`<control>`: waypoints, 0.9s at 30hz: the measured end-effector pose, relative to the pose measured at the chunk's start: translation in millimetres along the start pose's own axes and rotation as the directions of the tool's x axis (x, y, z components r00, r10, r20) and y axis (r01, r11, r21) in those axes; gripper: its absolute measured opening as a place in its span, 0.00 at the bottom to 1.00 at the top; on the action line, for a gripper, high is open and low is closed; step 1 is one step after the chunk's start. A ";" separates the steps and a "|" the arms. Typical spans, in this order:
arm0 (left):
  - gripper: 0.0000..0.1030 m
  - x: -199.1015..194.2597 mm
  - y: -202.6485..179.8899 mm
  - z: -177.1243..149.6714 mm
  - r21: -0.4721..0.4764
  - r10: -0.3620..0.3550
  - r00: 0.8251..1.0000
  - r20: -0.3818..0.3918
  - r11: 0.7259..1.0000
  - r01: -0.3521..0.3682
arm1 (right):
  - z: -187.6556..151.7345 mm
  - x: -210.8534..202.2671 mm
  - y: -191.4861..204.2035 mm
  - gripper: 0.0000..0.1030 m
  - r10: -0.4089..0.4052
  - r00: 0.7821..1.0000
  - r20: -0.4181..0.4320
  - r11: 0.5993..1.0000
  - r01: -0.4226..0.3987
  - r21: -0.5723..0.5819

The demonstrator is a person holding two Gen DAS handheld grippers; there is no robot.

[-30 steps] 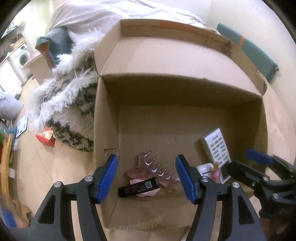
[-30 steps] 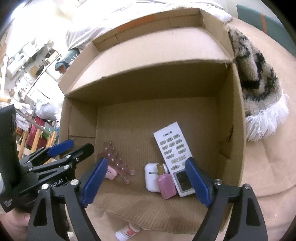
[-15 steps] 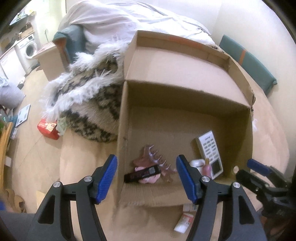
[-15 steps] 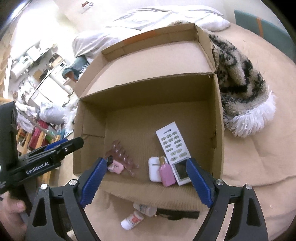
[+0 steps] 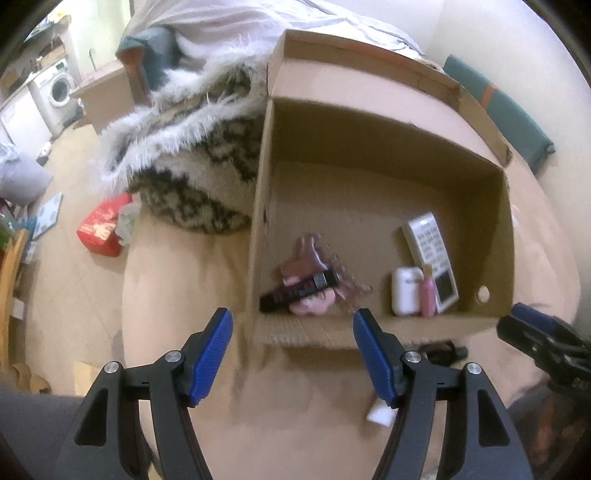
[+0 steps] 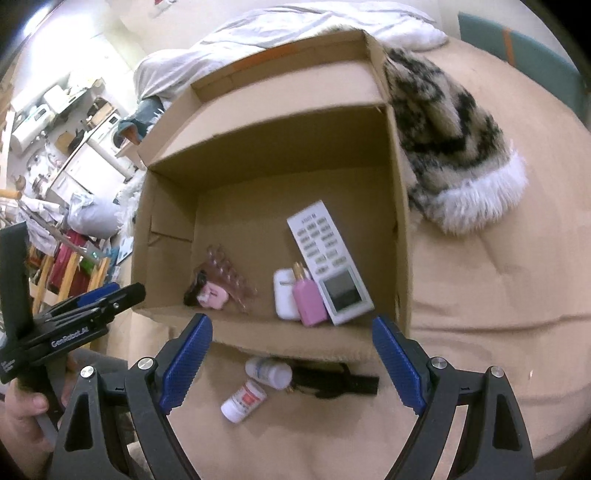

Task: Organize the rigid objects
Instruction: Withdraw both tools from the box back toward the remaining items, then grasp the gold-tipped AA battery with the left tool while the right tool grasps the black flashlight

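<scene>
An open cardboard box (image 5: 384,122) (image 6: 288,147) lies on a tan bed cover. Inside lie a white remote (image 5: 430,254) (image 6: 328,262), a white earbud case (image 5: 404,291) (image 6: 284,295), a pink bottle (image 5: 428,295) (image 6: 309,299), a pink hair claw (image 5: 314,254) (image 6: 225,273) and a black stick-shaped item (image 5: 299,291). In front of the box lie two small white bottles (image 6: 267,371) (image 6: 243,400) and a black object (image 6: 332,382). My left gripper (image 5: 291,354) is open and empty before the box's left front. My right gripper (image 6: 291,362) is open and empty above the loose bottles.
A furry patterned blanket (image 5: 192,155) (image 6: 450,140) lies beside the box. A red packet (image 5: 101,229) sits on the floor at left. White bedding (image 6: 295,33) is behind the box. A teal cushion (image 5: 513,107) is at the far right.
Both grippers have pulled back and up from the box. The box looks smaller, and the bottles and black object in front of it have come into view.
</scene>
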State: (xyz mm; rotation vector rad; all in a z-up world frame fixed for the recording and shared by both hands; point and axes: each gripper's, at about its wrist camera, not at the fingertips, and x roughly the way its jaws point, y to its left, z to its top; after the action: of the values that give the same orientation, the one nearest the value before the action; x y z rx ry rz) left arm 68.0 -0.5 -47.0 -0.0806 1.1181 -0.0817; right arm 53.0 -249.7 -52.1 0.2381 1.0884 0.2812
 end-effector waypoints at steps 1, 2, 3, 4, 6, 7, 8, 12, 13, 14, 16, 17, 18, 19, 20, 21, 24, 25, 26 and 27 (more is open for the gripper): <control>0.63 0.9 0.1 -4.4 -0.002 -0.006 1.000 -0.012 1.000 0.006 | -2.8 0.8 -1.7 0.91 -0.002 1.000 -0.009 1.000 0.002 0.001; 0.63 2.5 -0.2 -8.1 -0.004 -0.009 1.000 -0.028 1.000 0.009 | -5.4 1.5 -4.7 0.91 -0.002 1.000 -0.018 1.000 0.002 0.008; 0.63 3.9 -0.8 -10.7 -0.008 -0.011 0.999 -0.038 1.000 0.011 | -7.8 1.7 -8.2 0.91 0.001 1.000 -0.026 1.000 -0.001 0.019; 0.63 5.0 -1.1 -13.2 -0.012 -0.013 0.999 -0.046 1.000 0.012 | -9.8 1.7 -11.9 0.91 0.007 0.999 -0.032 0.999 -0.006 0.032; 0.63 6.3 -1.2 -16.1 -0.019 -0.009 0.999 -0.054 1.000 0.008 | -13.6 1.0 -19.0 0.91 0.013 0.999 -0.041 0.998 -0.011 0.061; 0.63 6.9 -0.2 -17.8 -0.025 -0.002 0.998 -0.057 1.000 0.001 | -15.3 0.8 -22.2 0.91 0.014 0.999 -0.045 0.997 -0.011 0.073; 0.63 7.6 1.1 -19.0 -0.032 -0.001 0.998 -0.061 0.999 -0.001 | -16.5 0.9 -24.5 0.91 0.014 0.999 -0.047 0.996 -0.010 0.085; 0.63 16.9 10.5 -24.3 -0.076 0.002 0.994 -0.106 0.997 -0.010 | -23.8 6.0 -32.6 0.91 0.013 0.995 -0.095 0.991 0.001 0.136; 0.63 19.4 13.3 -24.8 -0.089 0.006 0.993 -0.115 0.996 -0.017 | -25.3 8.5 -32.3 0.91 0.002 0.993 -0.118 0.990 0.015 0.139; 0.63 21.3 15.9 -25.5 -0.100 0.009 0.992 -0.122 0.995 -0.021 | -26.7 10.9 -32.0 0.91 -0.006 0.990 -0.138 0.990 0.026 0.140; 0.63 27.1 22.6 -25.2 -0.137 0.005 0.990 -0.143 0.990 -0.024 | -29.9 12.7 -30.3 0.91 0.007 0.989 -0.150 0.990 0.014 0.140; 0.63 29.3 25.4 -25.4 -0.153 0.003 0.989 -0.148 0.988 -0.026 | -31.4 14.1 -29.7 0.91 0.015 0.989 -0.148 0.991 0.005 0.135; 0.63 31.7 27.5 -25.9 -0.165 0.005 0.988 -0.154 0.986 -0.031 | -32.4 16.6 -30.4 0.91 0.014 0.988 -0.151 0.991 0.006 0.132; 0.63 34.8 28.4 -26.2 -0.172 0.010 0.987 -0.163 0.984 -0.038 | -33.6 20.8 -31.8 0.91 0.005 0.986 -0.166 0.991 0.017 0.135; 0.63 37.3 27.9 -26.3 -0.172 0.012 0.985 -0.172 0.984 -0.042 | -33.3 25.5 -33.4 0.91 0.006 0.984 -0.179 0.990 0.020 0.141; 0.63 40.1 26.4 -26.2 -0.169 0.013 0.984 -0.180 0.985 -0.044 | -32.5 28.3 -34.6 0.91 0.013 0.983 -0.181 0.989 0.014 0.147; 0.63 48.6 17.7 -27.0 -0.146 0.019 0.982 -0.189 0.988 -0.047 | -30.6 31.6 -36.4 0.91 0.033 0.982 -0.184 0.985 -0.001 0.170; 0.63 54.2 10.6 -27.0 -0.120 0.026 0.982 -0.189 0.992 -0.049 | -30.2 32.5 -36.3 0.91 0.043 0.982 -0.186 0.984 -0.010 0.177; 0.63 59.2 4.5 -26.7 -0.092 0.034 0.981 -0.190 0.994 -0.053 | -29.8 33.9 -35.7 0.91 0.050 0.981 -0.188 0.983 -0.016 0.181; 0.63 68.1 -5.4 -26.2 -0.042 0.054 0.978 -0.202 0.997 -0.063 | -28.6 34.7 -35.2 0.91 0.052 0.981 -0.189 0.983 -0.018 0.181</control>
State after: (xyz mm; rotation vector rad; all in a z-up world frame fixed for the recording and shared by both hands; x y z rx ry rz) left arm 73.8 -13.7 -118.8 -0.0838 1.3242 -0.0100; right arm 46.3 -269.5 -105.2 0.3969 1.3044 0.2415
